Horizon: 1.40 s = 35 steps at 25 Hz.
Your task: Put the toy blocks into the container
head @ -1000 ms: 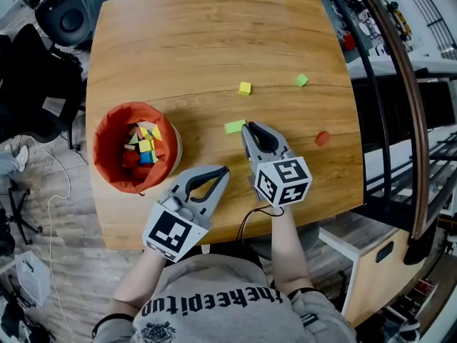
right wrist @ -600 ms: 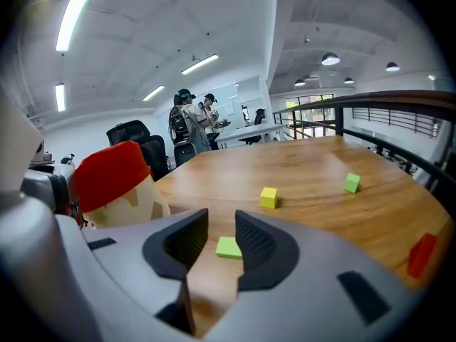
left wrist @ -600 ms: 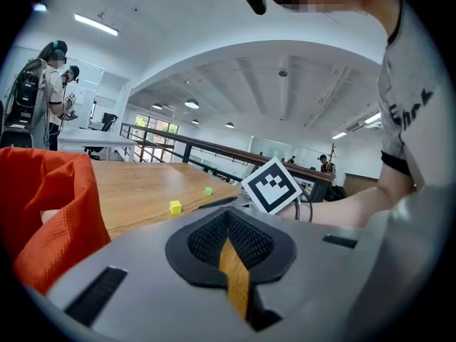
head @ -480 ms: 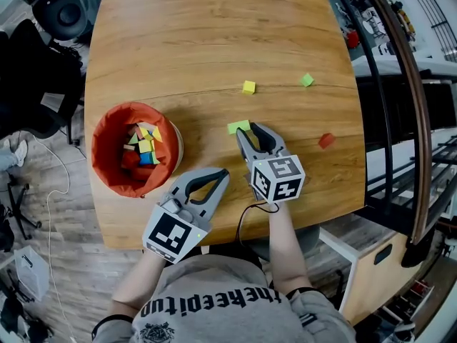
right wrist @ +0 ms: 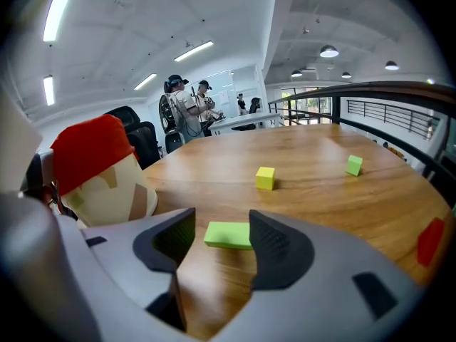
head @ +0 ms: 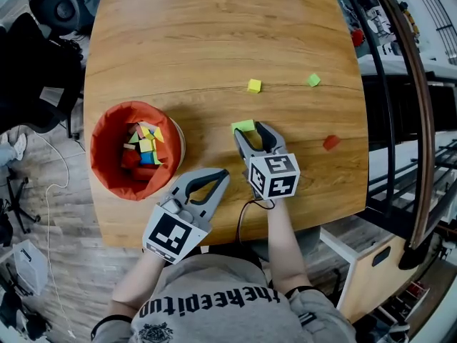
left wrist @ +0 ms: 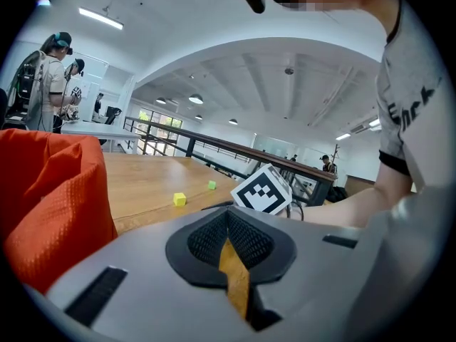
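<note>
Container (head: 102,148): 1, orange-lined.
Table (head: 178,48): 1.
Loose on table, all right of container: 4 – flat green block (head: 243,126) 1, nearest container; yellow cube (head: 253,86) 1; small green cube (head: 313,80) 1; red block (head: 330,142) 1.
Inside container: mixed pile (head: 145,146) of blocks, number unclear.

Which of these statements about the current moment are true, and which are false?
1. The right gripper is open at the flat green block. True; its fingers have just been opening and do not press on it.
2. The left gripper holds a block. False: it is shut on nothing.
3. The orange container is empty. False: several blocks lie inside.
4. A red block lies near the right edge of the table. True.
5. A yellow cube lies loose on the table. True.
</note>
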### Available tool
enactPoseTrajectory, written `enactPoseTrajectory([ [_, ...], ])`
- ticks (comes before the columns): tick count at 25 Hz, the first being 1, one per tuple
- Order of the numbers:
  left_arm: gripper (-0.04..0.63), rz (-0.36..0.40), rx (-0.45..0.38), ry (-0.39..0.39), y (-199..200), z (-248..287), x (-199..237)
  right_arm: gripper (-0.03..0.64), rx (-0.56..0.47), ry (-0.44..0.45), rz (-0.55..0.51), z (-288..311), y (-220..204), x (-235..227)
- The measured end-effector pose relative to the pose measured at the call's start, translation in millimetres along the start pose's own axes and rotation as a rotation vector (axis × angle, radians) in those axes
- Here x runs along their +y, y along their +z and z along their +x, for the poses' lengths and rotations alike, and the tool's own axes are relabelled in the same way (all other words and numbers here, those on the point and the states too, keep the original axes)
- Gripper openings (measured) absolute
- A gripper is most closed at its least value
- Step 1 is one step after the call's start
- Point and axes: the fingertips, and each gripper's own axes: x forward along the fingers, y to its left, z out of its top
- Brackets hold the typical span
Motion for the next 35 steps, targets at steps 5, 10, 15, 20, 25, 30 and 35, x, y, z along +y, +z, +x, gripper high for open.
enactPoseTrajectory([
  [5,0.014,-0.004,0.008,-0.001,-3.0,1.4,1.7,0.268,0.022,-0.015,-0.009,8.3,-8.6,-0.8],
  [10,0.014,-0.009,0.016,0.000,-5.8,2.6,4.8,0.279,0.043,-0.042,-0.018,15.7,-14.9,-4.0],
  [15,0.014,-0.016,0.020,0.000,-7.3,2.9,6.5,0.281,0.074,-0.053,-0.020,21.2,-22.3,-4.6],
  [20,0.014,-0.018,0.027,0.001,-9.9,3.5,8.7,0.287,0.107,-0.073,-0.036,27.3,-29.7,-5.3],
  [25,0.014,-0.023,0.027,0.003,-10.6,2.9,10.8,0.287,0.125,-0.113,-0.068,29.0,-31.9,-6.4],
  [30,0.014,-0.024,0.025,0.002,-10.5,2.7,11.2,0.284,0.125,-0.136,-0.076,29.0,-32.3,-9.2],
  [35,0.014,-0.024,0.027,0.008,-11.1,-0.1,13.2,0.279,0.126,-0.134,-0.071,29.0,-31.8,-9.6],
])
